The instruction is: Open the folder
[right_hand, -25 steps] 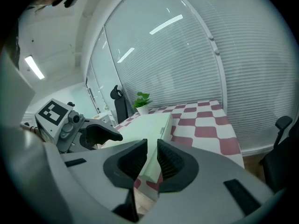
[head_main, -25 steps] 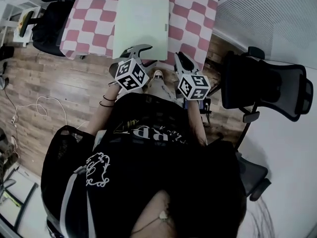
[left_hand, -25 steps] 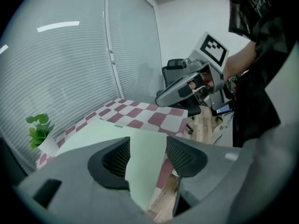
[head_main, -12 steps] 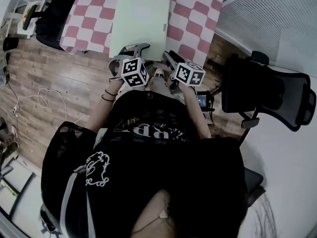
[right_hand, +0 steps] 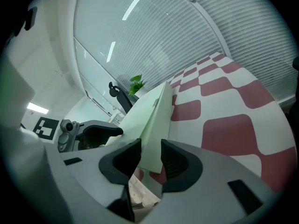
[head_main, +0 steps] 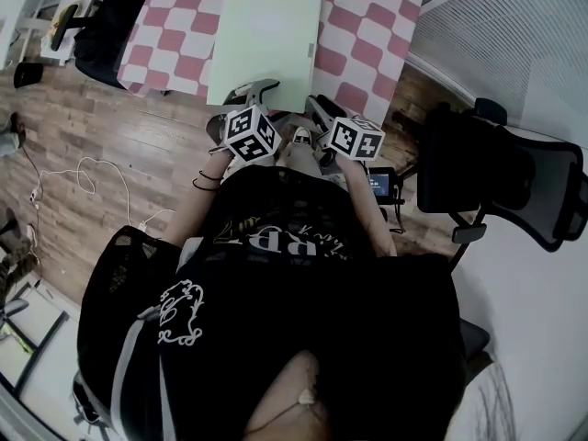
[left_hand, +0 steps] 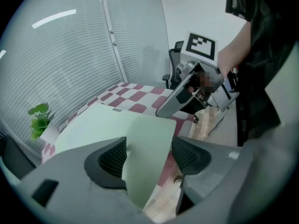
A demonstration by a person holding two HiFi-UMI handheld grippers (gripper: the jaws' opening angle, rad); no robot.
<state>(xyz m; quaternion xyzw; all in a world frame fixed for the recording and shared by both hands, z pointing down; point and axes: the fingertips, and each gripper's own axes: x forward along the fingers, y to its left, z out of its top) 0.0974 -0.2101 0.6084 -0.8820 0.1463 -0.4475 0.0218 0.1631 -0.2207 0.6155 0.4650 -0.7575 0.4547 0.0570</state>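
A pale green folder (head_main: 266, 44) lies shut on the red-and-white checkered table (head_main: 363, 21), its near edge hanging over the table's front. My left gripper (head_main: 246, 99) sits at that edge's left part with its jaws wide open. In the left gripper view the folder's near corner (left_hand: 145, 143) shows between the spread jaws of the left gripper (left_hand: 149, 155), untouched. My right gripper (head_main: 317, 113) is at the edge's right part. In the right gripper view the right gripper (right_hand: 150, 157) has a narrow gap, and the folder's corner (right_hand: 154, 125) lies in it without the pads pressing.
A black office chair (head_main: 496, 173) stands to the right, another dark chair (head_main: 101, 35) at the table's far left. A white cable (head_main: 83, 177) trails over the wooden floor. A small plant (left_hand: 39, 120) stands at the table's far side by the blinds.
Both grippers have sunk toward the folder's near edge. The right gripper has rolled, its marker cube now tilted, and its jaws have come up to the folder's corner.
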